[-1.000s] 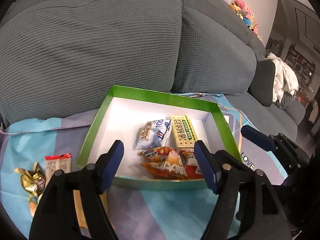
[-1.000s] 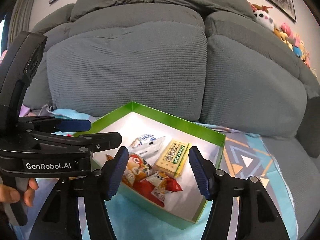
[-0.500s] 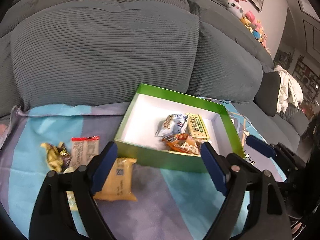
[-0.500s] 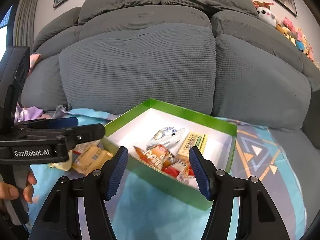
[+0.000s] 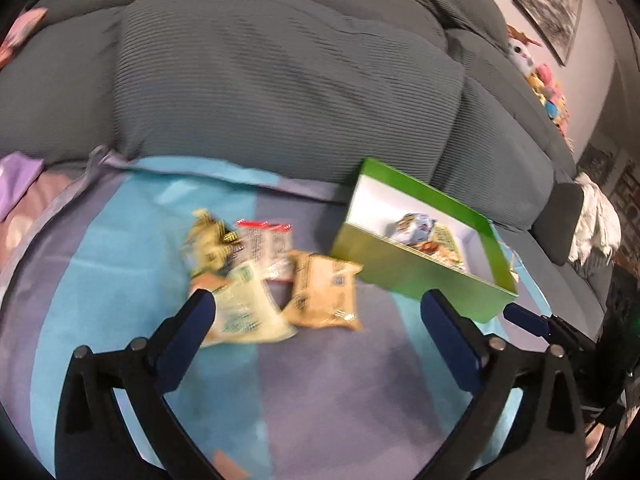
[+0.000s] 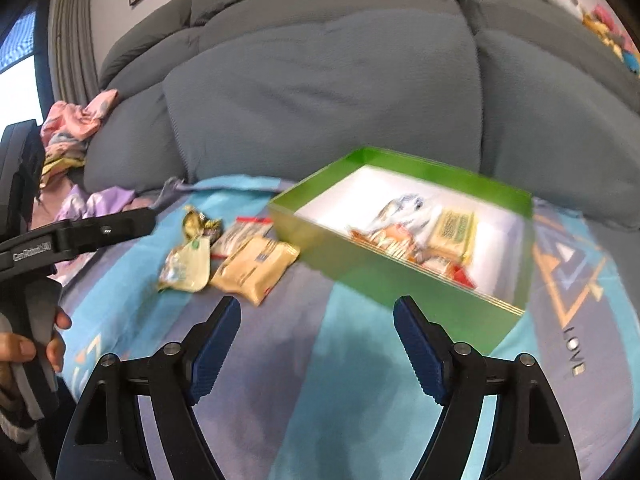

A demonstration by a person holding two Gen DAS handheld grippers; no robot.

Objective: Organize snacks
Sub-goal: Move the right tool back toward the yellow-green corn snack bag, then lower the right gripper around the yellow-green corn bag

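Note:
A green box point(image 5: 416, 276) point(image 6: 384, 276) with a white inside sits on a striped blue and purple cloth and holds several snack packets point(image 6: 404, 228). Loose snacks lie left of it: a tan packet point(image 5: 324, 294) point(image 6: 254, 268), a pale green packet point(image 5: 244, 308) point(image 6: 186, 266), a red-topped packet point(image 5: 266, 244) point(image 6: 240, 234) and a gold wrapper point(image 5: 208, 236) point(image 6: 196, 220). My left gripper point(image 5: 320, 316) is open and empty, just short of the loose snacks. My right gripper point(image 6: 318, 324) is open and empty, in front of the box's near corner.
Big grey sofa cushions point(image 5: 260, 92) point(image 6: 328, 92) rise right behind the cloth. Crumpled pink and purple clothes point(image 6: 76, 132) lie at the left. Plush toys point(image 5: 548, 88) sit on the sofa back at the right. The left gripper's body point(image 6: 68, 236) reaches in from the left.
Both grippers have swung left and pulled back from the box. The loose snacks have come into view in front of them. Both stay open and empty.

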